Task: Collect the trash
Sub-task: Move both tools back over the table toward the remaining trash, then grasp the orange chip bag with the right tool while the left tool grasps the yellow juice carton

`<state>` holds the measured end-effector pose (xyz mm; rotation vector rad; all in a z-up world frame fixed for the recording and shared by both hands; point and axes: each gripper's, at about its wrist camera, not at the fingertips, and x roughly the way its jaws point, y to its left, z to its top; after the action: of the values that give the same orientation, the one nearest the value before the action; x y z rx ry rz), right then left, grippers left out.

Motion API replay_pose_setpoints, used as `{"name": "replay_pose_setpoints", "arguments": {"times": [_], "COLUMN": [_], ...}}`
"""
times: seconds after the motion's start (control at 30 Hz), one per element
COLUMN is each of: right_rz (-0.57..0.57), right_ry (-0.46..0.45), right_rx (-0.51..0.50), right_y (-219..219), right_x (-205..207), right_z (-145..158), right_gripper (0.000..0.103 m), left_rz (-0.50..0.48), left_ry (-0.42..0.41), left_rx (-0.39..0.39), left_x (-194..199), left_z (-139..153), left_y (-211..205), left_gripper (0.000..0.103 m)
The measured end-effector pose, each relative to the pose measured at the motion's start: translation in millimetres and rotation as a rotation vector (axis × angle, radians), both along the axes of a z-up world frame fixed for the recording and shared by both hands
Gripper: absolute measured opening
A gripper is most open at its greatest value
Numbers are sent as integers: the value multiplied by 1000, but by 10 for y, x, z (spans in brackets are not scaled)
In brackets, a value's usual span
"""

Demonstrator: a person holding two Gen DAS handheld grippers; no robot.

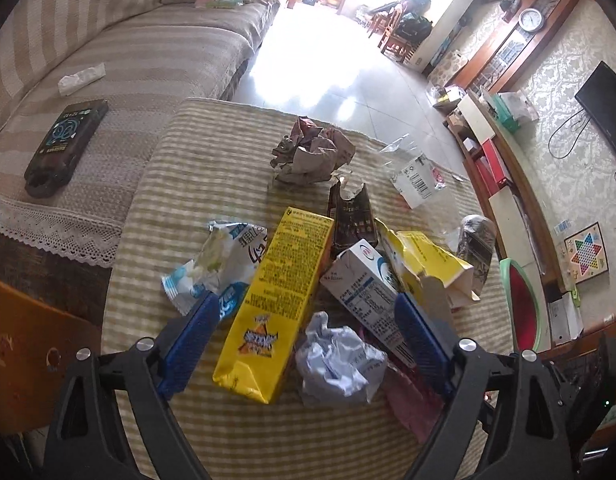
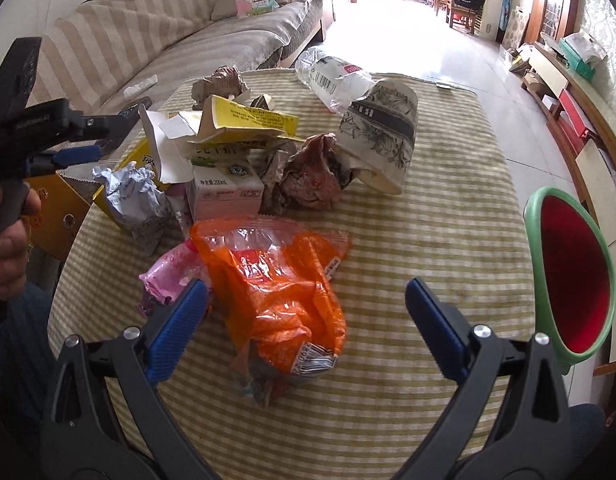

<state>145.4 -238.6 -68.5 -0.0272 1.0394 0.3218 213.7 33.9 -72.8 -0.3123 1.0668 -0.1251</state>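
Over the striped table [image 1: 212,168] my left tongs [image 1: 308,316] stand spread wide, straddling a yellow carton [image 1: 274,300] without pinching it; its long axis runs away from me. My right tongs [image 2: 306,300] gape empty over an orange bag [image 2: 280,292]. A white carton [image 2: 228,196] seems to read "200mL", though blurred.
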Motion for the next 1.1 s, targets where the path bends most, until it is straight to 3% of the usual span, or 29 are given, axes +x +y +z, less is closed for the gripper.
{"name": "replay_pose_setpoints", "arguments": {"times": [0.13,0.17,0.33,0.4,0.47,0.5,0.57,0.73,1.1], "right_rz": [11,11,13,24,37,45,59,78,43], "right_ry": [13,14,47,67,86,97,117,98,34], "right_rx": [-4,-7,11,12,10,9,34,29,70], "right_y": [11,12,-4,18,52,69,79,115,-56], "right_x": [22,33,79,95,100,103,101,33,-82], "right_z": [-60,-72,-186,-240,-296,-327,-350,-276,36], "right_gripper": [98,98,98,95,84,80,60,54,53], "left_rz": [-49,-55,-55,-55,-51,-52,-41,-17,43], "left_ry": [62,77,135,147,157,154,143,104,-11], "left_rx": [47,47,-1,-25,-30,-27,-33,-46,-33], "left_x": [207,233,311,321,324,317,290,183,-90], "left_z": [-162,-208,-418,-477,-524,-534,-524,-449,38], "left_y": [-57,-58,-17,-13,-12,-18,-10,38,177], "left_gripper": [77,71,54,47,44,43,42,42,41]}}
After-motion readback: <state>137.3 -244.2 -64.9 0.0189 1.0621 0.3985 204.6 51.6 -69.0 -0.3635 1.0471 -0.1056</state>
